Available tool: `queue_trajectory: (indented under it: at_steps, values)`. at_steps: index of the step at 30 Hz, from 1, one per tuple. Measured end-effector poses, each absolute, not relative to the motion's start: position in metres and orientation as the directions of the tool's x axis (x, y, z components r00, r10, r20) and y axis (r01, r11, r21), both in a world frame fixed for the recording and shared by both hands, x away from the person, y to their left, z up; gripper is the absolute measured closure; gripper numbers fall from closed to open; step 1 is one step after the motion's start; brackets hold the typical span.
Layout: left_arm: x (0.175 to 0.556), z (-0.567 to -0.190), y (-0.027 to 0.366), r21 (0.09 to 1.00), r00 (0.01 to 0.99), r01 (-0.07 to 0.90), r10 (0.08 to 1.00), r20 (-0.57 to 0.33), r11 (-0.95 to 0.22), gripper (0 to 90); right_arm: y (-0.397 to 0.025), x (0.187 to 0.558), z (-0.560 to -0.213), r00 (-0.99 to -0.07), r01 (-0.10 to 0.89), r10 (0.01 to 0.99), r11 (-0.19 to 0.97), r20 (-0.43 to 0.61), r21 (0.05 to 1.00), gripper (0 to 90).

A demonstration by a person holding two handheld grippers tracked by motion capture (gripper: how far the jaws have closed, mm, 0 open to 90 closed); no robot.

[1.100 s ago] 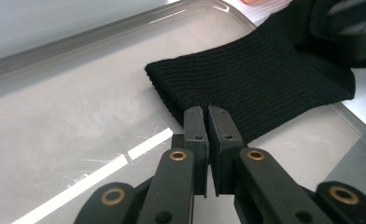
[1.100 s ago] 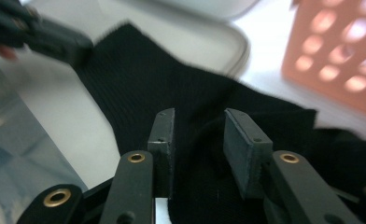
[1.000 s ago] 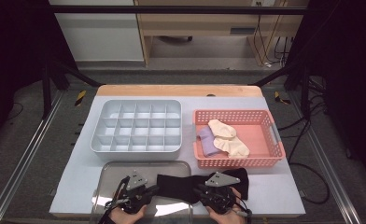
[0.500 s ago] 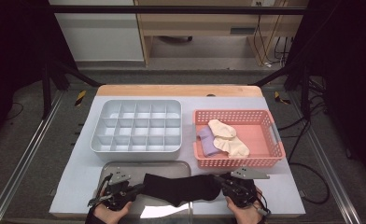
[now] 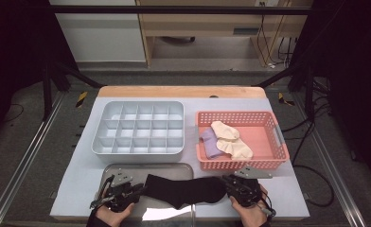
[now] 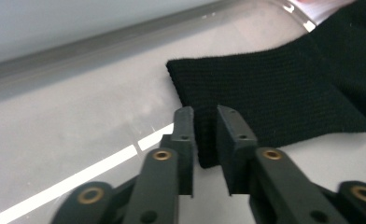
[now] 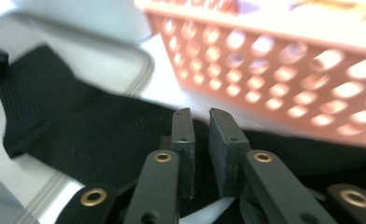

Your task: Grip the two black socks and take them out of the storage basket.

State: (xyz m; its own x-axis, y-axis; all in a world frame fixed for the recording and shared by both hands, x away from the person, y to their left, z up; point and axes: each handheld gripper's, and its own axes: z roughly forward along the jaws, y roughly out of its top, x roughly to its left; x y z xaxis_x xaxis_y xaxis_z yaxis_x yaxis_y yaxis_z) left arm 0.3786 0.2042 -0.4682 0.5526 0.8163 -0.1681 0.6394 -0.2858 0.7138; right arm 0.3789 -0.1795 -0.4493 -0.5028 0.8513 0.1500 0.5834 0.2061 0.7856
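Observation:
A black sock lies stretched out across the front of a metal tray, held at both ends. My left gripper is shut on the ribbed cuff edge of the sock, and the jaws pinch the fabric just above the tray floor. My right gripper is shut on the other end of the sock. Its jaws sit just in front of the pink basket.
A grey compartment organiser stands behind the tray. The pink basket at the right holds a cream sock and a purple sock. The table's front edge is right below both hands.
The two grippers moved apart from the middle, pulling the bunched black sock out flat. In the last half second they came slightly closer together again.

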Motion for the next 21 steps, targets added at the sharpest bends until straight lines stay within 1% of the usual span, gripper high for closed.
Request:
queue_trajectory:
  at_steps: [3, 5, 8, 15, 18, 21]
  values:
    - [0.378, -0.468, 0.204, 0.723, 0.549, 0.633, 0.819, -0.166, -0.277, 68.3, -0.192, 0.378, -0.440, -0.479, 0.557, 0.865, 0.165, 0.152, 0.814, 76.6]
    - [0.378, -0.468, 0.204, 0.728, 0.545, 0.628, 0.823, -0.159, -0.275, 62.5, -0.203, 0.377, -0.435, -0.451, 0.550, 0.879, 0.134, 0.157, 0.824, 75.5]
    - [0.379, -0.469, 0.203, 0.729, 0.542, 0.626, 0.826, -0.152, -0.277, 58.0, -0.220, 0.378, -0.432, -0.403, 0.548, 0.901, 0.099, 0.158, 0.831, 74.0]
    - [0.380, -0.471, 0.203, 0.725, 0.536, 0.629, 0.832, -0.142, -0.281, 54.2, -0.247, 0.383, -0.439, -0.315, 0.577, 0.936, 0.061, 0.154, 0.814, 70.4]
    - [0.381, -0.473, 0.202, 0.722, 0.535, 0.631, 0.833, -0.140, -0.284, 53.9, -0.251, 0.386, -0.447, -0.308, 0.606, 0.939, 0.072, 0.151, 0.792, 67.4]
    - [0.382, -0.473, 0.202, 0.723, 0.537, 0.629, 0.832, -0.139, -0.285, 53.9, -0.250, 0.388, -0.453, -0.327, 0.616, 0.931, 0.079, 0.163, 0.784, 66.4]
